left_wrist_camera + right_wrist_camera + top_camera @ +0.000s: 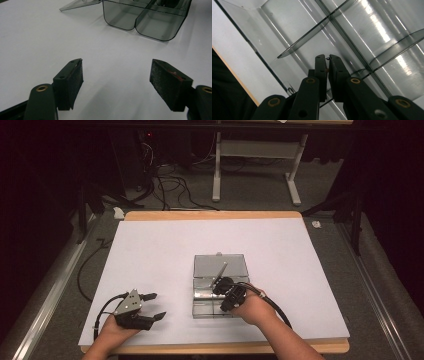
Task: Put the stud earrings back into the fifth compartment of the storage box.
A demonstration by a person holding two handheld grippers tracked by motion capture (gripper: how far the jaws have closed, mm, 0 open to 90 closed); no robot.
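A clear smoked-plastic compartment box (214,307) with its hinged lid (220,265) laid open flat behind it is seen near the middle of the white sheet (150,250) that covers the wooden table (210,214). The right gripper (223,296) is held over the tray of this box, pointing down into it. In the right gripper view its two black jaws are nearly closed, and a thin dark metal pin (327,59) with a small round head is pinched between the pads; the head shows just past the tips and the shaft runs down behind them. Below the tips the divided floor of the box (352,30) is seen, with thin partition walls crossing it.

The left gripper (152,306) is rested on the white sheet, well to the left of the box. In the left gripper view its jaws are spread wide with nothing between them, and the box (145,22) is seen ahead, well apart from the pads (75,82).
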